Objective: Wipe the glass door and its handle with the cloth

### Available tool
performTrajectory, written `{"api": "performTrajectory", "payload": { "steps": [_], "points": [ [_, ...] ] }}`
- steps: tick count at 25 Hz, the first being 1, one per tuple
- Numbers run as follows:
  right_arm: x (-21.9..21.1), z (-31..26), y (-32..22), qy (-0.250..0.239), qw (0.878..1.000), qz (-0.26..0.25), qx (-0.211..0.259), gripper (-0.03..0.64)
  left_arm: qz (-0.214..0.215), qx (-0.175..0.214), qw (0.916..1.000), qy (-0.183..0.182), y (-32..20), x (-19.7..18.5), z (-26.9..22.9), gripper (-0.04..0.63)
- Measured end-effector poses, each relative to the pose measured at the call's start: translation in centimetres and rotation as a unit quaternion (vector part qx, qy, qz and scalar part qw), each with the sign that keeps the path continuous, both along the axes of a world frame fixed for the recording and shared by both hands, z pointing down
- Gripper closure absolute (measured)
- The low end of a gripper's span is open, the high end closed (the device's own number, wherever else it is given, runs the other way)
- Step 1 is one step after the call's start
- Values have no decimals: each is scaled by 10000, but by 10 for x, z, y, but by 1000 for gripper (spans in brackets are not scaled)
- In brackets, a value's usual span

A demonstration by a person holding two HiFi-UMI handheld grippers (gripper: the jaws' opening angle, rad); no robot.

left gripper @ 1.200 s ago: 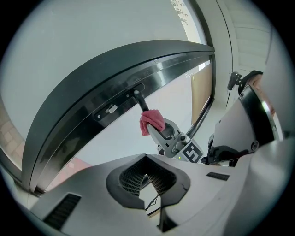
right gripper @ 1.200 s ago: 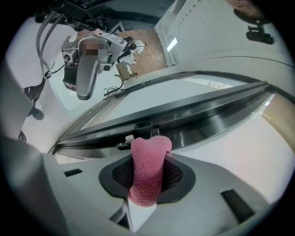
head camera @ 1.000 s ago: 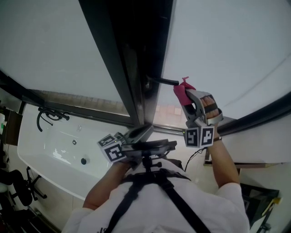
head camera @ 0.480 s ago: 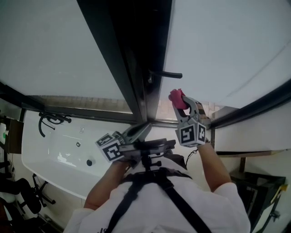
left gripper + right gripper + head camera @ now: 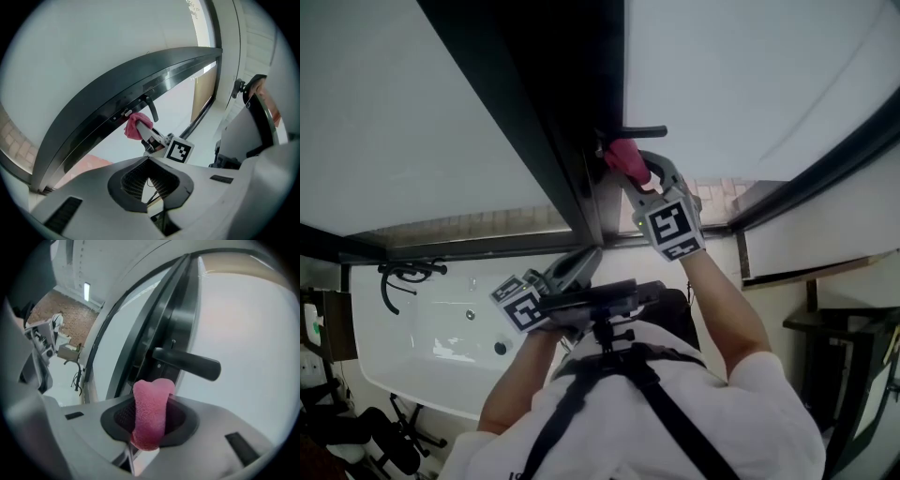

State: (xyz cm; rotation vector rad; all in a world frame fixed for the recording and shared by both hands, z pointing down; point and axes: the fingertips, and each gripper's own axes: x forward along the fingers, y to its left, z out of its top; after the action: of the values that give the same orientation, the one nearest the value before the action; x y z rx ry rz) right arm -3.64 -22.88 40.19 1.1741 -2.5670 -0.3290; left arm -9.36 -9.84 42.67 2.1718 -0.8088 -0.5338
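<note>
Here, handle step, I judged: right gripper [image 5: 630,167] fingers clamped the cloth [image 5: 150,416] just under the handle [image 5: 187,363]; left gripper [image 5: 581,265] fingers were closed, empty, well below it. Next move would need cloth raised onto handle.

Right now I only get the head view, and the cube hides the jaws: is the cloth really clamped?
Observer: Yes; the right gripper view shows the right hand-held gripper shut on the cloth, whose tip sticks out past the jaws.
Operator: And the handle from there?
Observer: The handle crosses just above the cloth tip; whether they touch, I cannot tell.
Operator: Left one?
Observer: The left hand-held gripper holds nothing.
</note>
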Motion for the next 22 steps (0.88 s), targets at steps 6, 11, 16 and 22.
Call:
{"api": "performTrajectory", "payload": {
  "steps": [6,11,16,22],
  "points": [
    [-29,-31,-10,-846,9954,-426,-134,517,-81,-39,9999,-55,-5,-11,5,603],
    [-35,-28,-13,-775,9950,-621,-57,517,-51,-32,9999,-111,0,-4,2,603],
    [-35,-24,-15,-965,9923,-776,-48,517,-76,-70,9999,-115,-3,-8,6,603],
    [-36,-20,-11,-1145,9908,-718,-63,517,62,-67,9999,-99,-3,-4,7,603]
  ]
}}
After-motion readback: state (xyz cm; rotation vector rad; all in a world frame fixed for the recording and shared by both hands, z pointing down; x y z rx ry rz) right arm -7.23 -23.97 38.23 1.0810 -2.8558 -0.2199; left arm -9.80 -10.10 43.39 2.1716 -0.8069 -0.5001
